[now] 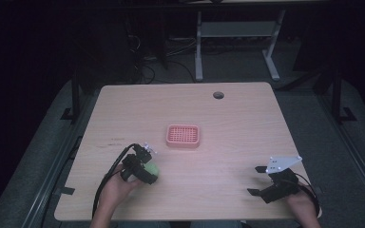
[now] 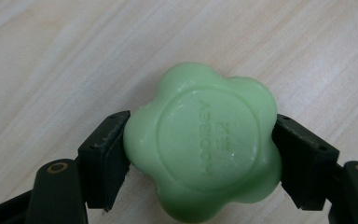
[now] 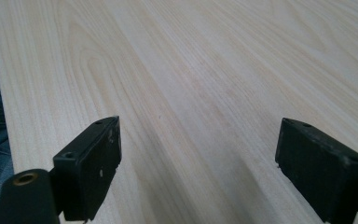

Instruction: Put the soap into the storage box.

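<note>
A green flower-shaped soap (image 2: 205, 144) sits between the two black jaws of my left gripper (image 2: 200, 158), which press on its sides just over the wooden table. In the high view the same soap (image 1: 152, 169) shows at the front left, with the left gripper (image 1: 145, 171) shut on it. A pink slotted soap dish (image 1: 183, 136) rests at the table's middle, up and to the right of the soap. My right gripper (image 1: 256, 180) is at the front right, open and holding nothing; its jaws (image 3: 196, 163) stand wide apart over bare wood.
The wooden table (image 1: 247, 118) has a round cable hole (image 1: 218, 95) near its far edge. Its near edge runs just below both hands. Desk legs and cables stand on the dark floor beyond the table.
</note>
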The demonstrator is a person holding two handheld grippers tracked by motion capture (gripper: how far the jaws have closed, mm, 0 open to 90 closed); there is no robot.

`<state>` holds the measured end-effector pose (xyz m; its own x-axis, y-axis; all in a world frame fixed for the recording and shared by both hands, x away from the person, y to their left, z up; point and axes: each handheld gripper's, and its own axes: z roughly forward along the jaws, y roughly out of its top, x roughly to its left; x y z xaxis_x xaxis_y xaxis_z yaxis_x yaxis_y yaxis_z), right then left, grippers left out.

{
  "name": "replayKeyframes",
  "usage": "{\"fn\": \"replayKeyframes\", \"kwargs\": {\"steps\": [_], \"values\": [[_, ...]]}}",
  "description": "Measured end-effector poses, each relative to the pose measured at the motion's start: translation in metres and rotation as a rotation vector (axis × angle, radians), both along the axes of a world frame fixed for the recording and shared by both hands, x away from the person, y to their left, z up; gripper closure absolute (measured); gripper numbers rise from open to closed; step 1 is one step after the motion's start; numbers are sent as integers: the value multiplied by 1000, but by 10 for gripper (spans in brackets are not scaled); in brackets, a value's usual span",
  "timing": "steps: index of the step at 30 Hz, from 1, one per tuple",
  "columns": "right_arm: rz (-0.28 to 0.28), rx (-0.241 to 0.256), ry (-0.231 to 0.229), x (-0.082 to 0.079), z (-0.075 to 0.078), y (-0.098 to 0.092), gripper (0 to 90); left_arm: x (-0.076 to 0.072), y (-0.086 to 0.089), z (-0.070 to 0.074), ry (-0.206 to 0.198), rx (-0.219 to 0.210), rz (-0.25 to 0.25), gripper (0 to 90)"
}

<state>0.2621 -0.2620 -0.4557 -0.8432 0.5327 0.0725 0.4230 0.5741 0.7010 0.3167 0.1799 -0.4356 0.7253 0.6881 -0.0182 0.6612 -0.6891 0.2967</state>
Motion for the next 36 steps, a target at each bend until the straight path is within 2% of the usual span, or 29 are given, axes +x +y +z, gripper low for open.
{"fn": "replayKeyframes", "kwargs": {"steps": [4, 5, 11, 12, 21, 26, 27, 31, 32, 34, 36], "values": [[1, 1, -2, 0, 0, 0, 138, -1, -1, 0, -8, 10, 1, 266], [0, 2, -1, 0, 0, 0, 137, -2, -1, 0, -19, 6, 14, 266], [6, 3, -7, 1, -1, -1, 138, -2, 0, 3, -18, -1, 22, 268], [6, 3, -7, 1, -1, -1, 138, -2, 0, 4, -30, -3, 29, 268], [-1, 4, -1, 1, 0, -1, 138, 0, -2, 16, -55, -22, 24, 267], [4, 2, -9, 1, 0, -2, 137, 3, -5, 22, -63, -28, 16, 267], [1, 5, -9, 1, 0, -1, 138, 4, -5, 24, -66, -18, 5, 267], [10, -3, -13, 0, 1, 1, 138, 11, -7, 27, -56, -31, 2, 267], [9, -3, -12, 0, 1, 1, 138, 11, -8, 27, -65, -43, 14, 267], [9, -2, -12, 0, 1, 1, 138, 13, -9, 29, -58, -30, 5, 267], [7, 0, -11, 0, 1, 1, 138, 15, -12, 30, -64, -42, 8, 267]]}}
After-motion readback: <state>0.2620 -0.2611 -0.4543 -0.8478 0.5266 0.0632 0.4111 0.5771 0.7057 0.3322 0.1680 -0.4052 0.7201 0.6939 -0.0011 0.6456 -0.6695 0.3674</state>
